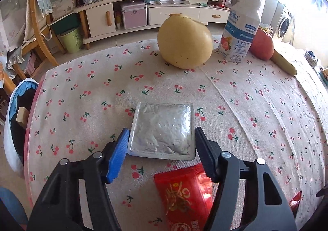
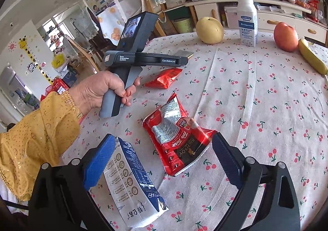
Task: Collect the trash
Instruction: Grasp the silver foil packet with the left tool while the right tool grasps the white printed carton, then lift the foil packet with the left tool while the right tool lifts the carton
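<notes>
My left gripper (image 1: 162,138) is open, its two fingers on either side of a square silver foil tray (image 1: 162,128) lying flat on the cherry-print tablecloth (image 1: 86,79). A red snack wrapper (image 1: 184,196) lies just below it. In the right wrist view the tray (image 2: 184,53) shows beyond the left gripper's body (image 2: 143,59), and the red wrapper (image 2: 164,78) lies near it. My right gripper (image 2: 162,149) is open above a red coffee sachet pack (image 2: 176,138), with a flattened blue-and-white carton (image 2: 133,179) touching its left finger.
A yellow pear (image 1: 184,42), an upright yoghurt carton (image 1: 239,32), a red apple (image 1: 262,44) and a banana (image 1: 283,62) stand at the table's far side. A lined bin (image 1: 16,124) sits off the table's left edge. A TV cabinet (image 1: 143,11) is behind.
</notes>
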